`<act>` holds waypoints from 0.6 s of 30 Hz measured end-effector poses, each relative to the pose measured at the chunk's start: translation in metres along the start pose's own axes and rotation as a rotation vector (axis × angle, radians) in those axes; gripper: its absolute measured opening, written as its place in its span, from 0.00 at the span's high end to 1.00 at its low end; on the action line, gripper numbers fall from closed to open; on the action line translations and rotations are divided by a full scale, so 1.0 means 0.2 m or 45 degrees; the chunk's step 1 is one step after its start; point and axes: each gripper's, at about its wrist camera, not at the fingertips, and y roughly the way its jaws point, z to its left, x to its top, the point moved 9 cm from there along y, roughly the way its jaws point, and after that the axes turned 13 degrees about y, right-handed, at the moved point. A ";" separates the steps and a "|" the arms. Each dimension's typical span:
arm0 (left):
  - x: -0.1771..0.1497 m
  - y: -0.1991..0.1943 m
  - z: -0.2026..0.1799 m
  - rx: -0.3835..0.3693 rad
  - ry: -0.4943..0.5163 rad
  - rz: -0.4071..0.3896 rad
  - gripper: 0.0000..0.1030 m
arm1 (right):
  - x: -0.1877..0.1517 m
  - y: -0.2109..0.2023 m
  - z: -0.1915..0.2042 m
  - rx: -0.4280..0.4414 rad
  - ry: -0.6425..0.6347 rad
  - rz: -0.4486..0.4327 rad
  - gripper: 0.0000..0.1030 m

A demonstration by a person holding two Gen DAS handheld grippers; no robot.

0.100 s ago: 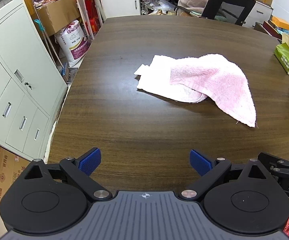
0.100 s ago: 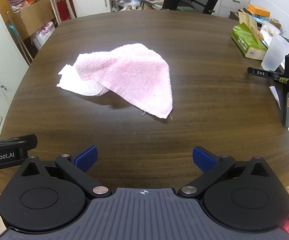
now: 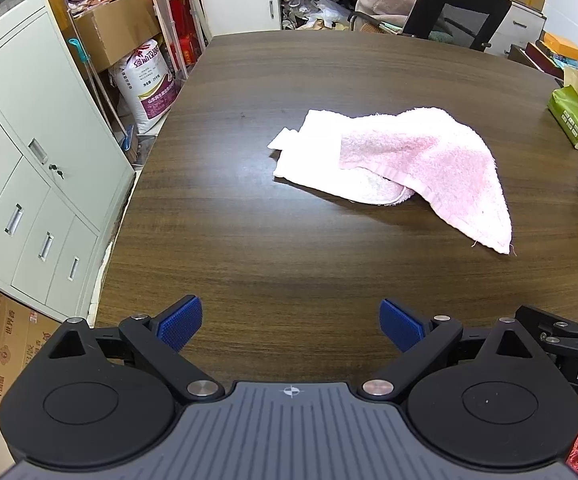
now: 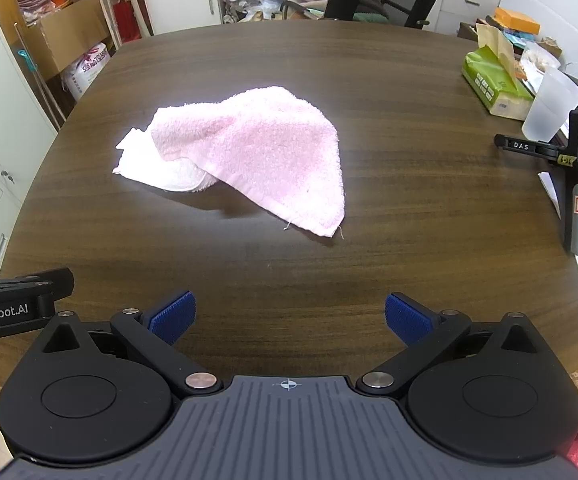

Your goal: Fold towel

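Clearly the folding has not begun. The dark brown wood-grain table [image 3: 329, 280] carries the crumpled pale pink terry towel [image 4: 257, 152] around its middle, well apart from every edge; the cloth lies in a loose heap, one pink layer flopped over a whiter layer beneath, and one corner trails out toward the near edge of the table. No edge is aligned with another and no crease is set, so by my reading all of the work is left: spreading the cloth flat, bringing the edges together, then pressing the fold.

Toward the right edge of the table stand a green cardboard tissue box [image 4: 493, 84] and, just beside it, a translucent plastic cup [image 4: 549, 108]; neither touches the towel.

Over the near edge of the table the left gripper [image 3: 291, 324] hangs with its blue-padded fingers [image 3: 179, 326] spread wide and nothing between them. Beside it the right gripper [image 4: 289, 318] hangs too, its fingers [image 4: 171, 318] likewise parted and empty, and both are well apart from the cloth.

Against the frame a moment before, nothing that I can make out differs: the towel keeps the same heap and the same trailing corner, and both pairs of fingers show the same wide gap in the same place.
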 end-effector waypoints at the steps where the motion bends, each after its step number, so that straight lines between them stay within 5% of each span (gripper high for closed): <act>1: 0.00 0.00 0.00 0.000 0.001 0.000 0.05 | 0.00 0.00 0.00 0.000 0.000 -0.001 0.00; 18: 0.00 0.00 0.01 -0.001 -0.002 0.007 0.05 | 0.00 0.01 0.01 0.013 -0.019 0.000 0.00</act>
